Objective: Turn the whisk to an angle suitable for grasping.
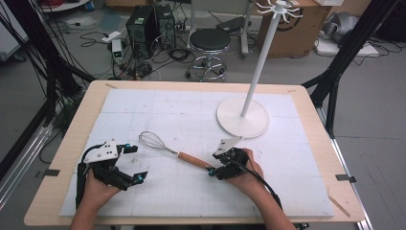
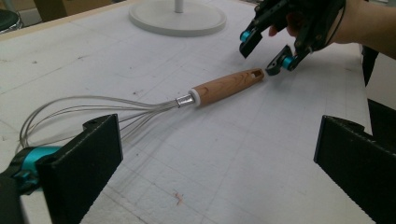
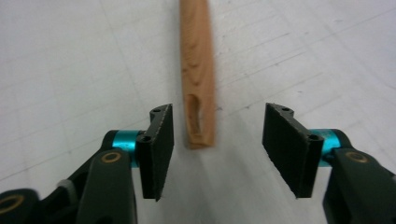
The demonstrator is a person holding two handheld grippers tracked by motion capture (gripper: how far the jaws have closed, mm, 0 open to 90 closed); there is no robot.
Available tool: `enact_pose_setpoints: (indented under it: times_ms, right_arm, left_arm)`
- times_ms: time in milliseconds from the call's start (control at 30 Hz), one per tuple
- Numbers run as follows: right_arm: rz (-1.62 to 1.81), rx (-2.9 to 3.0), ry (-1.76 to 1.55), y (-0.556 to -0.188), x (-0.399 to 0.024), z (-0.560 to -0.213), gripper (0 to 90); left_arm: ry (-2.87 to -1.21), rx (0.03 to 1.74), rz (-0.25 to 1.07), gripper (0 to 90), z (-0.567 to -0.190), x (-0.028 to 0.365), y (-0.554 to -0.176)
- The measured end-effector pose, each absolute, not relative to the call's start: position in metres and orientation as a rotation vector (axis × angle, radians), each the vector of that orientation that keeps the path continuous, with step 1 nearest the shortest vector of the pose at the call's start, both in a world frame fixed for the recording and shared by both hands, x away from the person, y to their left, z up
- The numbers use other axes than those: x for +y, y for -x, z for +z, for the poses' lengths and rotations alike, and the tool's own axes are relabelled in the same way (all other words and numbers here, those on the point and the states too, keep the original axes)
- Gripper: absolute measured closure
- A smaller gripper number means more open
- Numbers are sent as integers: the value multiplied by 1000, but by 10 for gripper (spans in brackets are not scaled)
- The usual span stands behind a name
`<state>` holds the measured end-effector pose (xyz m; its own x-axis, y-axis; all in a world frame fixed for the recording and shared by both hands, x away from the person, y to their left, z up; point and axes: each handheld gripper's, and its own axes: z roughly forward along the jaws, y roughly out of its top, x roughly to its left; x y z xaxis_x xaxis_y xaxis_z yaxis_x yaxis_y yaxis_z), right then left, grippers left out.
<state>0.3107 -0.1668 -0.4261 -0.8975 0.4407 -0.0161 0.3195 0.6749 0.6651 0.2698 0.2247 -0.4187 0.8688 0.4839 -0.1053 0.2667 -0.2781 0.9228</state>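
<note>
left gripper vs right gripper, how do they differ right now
The right gripper points along the whisk, with the wooden handle's end between its open jaws, untouched. The left gripper sits off to the side by the wire loops, nothing between its jaws, which stand wider apart. Both are hand-held, black with teal fittings, open and low over the white mat.

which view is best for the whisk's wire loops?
The left gripper view: the whisk lies whole across it, wire loops close and sharp, partly behind one of the left gripper's fingers. The high view shows the whisk whole but small. The right gripper view shows the wooden handle end.
</note>
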Motion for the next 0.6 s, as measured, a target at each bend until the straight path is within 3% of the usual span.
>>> enact_pose_setpoints:
  times_ms: [267, 600]
  right_arm:
    - [1250, 2547, -770, -303, -227, -406, 262]
    - [1431, 2416, -851, -293, -280, -399, 179]
  left_arm:
    - [-1877, 560, 234, 17, -419, 225, -270]
    - [-1882, 557, 241, 17, -417, 224, -272]
